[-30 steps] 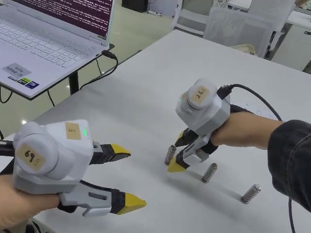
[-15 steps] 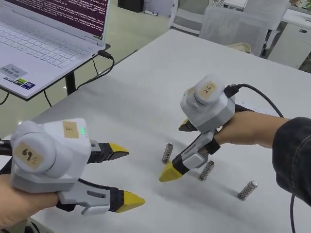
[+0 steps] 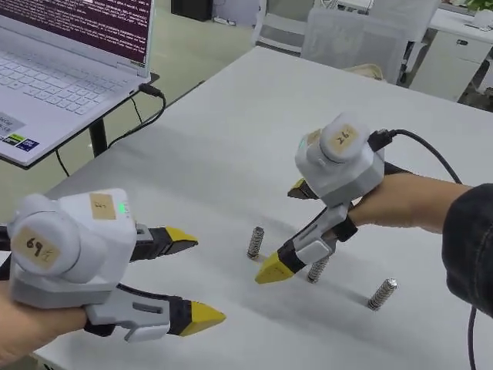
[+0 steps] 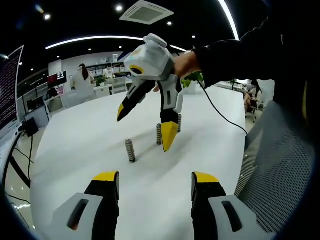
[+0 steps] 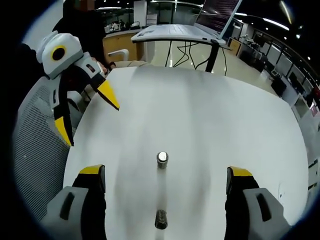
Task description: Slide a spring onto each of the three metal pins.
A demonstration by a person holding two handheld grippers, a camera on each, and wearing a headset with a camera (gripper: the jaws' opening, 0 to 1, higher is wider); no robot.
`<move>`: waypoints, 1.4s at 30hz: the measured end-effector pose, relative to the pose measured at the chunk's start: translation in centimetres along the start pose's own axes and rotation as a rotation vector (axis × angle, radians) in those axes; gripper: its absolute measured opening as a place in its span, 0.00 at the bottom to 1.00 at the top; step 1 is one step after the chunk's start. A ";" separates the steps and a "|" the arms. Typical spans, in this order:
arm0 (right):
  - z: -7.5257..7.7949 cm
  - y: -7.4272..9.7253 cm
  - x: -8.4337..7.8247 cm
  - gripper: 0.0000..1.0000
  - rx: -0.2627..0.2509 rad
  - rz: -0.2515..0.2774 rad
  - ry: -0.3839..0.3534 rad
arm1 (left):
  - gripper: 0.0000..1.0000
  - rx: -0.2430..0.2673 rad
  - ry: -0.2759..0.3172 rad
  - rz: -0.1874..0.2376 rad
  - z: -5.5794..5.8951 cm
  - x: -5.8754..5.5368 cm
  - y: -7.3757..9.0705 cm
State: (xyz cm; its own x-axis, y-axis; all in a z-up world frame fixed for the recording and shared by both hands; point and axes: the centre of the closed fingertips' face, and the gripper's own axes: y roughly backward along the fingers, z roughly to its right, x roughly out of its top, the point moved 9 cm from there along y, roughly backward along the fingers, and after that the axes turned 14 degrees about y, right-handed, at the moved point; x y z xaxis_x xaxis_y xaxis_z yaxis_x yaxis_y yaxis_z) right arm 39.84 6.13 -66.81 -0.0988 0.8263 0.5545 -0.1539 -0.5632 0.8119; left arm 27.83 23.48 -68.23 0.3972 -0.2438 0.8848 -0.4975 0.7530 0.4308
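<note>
The right gripper is held over the white table, tilted downward, its jaws spread wide with nothing between them; the left gripper is held low at the near edge, pointed toward the work, its jaws likewise wide and empty. Three springs are seen standing upright in a loose row, apart from one another: the first spring just beside the right gripper's lower jaw, the middle spring partly hidden behind that jaw, and the far spring out to the side. A pin inside each may be supposed from the upright stance, and a round metal top is shown on one in the right gripper view; more cannot be told. The springs are judged light, small and smooth, easily tipped or rolled, and soft along the axis; hold is best taken across the coils at mid-length, with gentle pressure, so that the wire is not crushed.
</note>
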 end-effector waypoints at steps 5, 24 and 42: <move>0.2 1.6 -0.5 1.00 -0.062 0.031 -0.025 | 0.54 -0.003 0.001 0.002 -0.1 0.4 -0.2; -1.2 7.0 -3.9 1.00 -0.231 0.102 -0.133 | 0.54 -0.028 -0.004 -0.007 0.3 1.5 -1.2; -5.0 10.6 -7.2 1.00 -0.363 0.161 -0.243 | 0.53 -0.034 -0.008 -0.018 0.6 2.4 -1.4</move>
State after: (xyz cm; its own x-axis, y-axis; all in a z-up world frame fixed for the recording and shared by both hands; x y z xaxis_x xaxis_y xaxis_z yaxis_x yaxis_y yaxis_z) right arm 33.99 -5.81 -63.10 0.0774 0.6792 0.7299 -0.4936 -0.6099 0.6200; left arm 29.01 21.48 -66.55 0.3995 -0.2619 0.8785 -0.4640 0.7688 0.4401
